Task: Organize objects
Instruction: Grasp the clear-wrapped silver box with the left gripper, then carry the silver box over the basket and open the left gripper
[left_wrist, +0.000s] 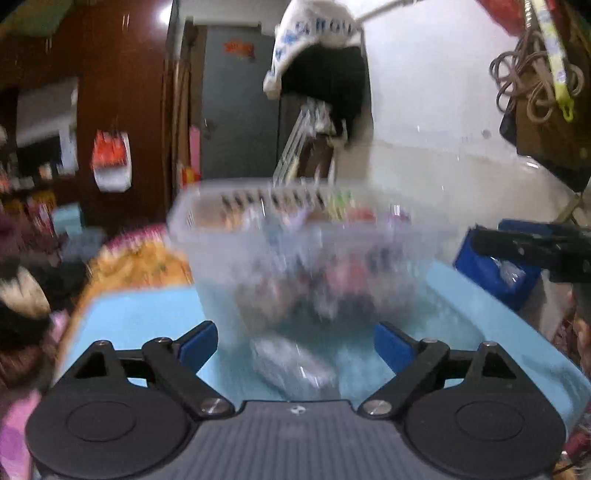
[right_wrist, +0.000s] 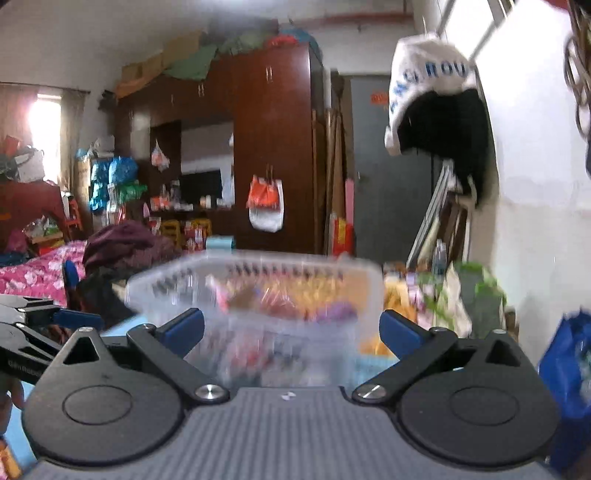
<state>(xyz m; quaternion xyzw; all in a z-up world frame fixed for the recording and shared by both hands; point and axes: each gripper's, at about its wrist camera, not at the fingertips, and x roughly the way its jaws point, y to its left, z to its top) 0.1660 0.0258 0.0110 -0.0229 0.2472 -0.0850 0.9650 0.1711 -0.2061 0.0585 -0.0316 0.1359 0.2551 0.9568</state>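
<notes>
A clear plastic basket (left_wrist: 295, 243) holding several colourful small packets stands on a light blue surface (left_wrist: 140, 317). It is blurred in both views. My left gripper (left_wrist: 295, 341) is open, just short of the basket, with a clear wrapped item (left_wrist: 291, 365) lying between its fingers on the blue surface. My right gripper (right_wrist: 291, 328) is open and empty, close in front of the same basket (right_wrist: 258, 291). The left gripper (right_wrist: 55, 321) shows at the left edge of the right wrist view, and the right gripper (left_wrist: 532, 247) shows at the right edge of the left wrist view.
A blue bag (right_wrist: 569, 373) sits at the right. A yellow patterned cloth (left_wrist: 140, 262) lies left of the basket. A dark wardrobe (right_wrist: 273, 147) and a grey door (left_wrist: 236, 103) stand behind. A white cap (left_wrist: 314, 37) hangs on the wall above.
</notes>
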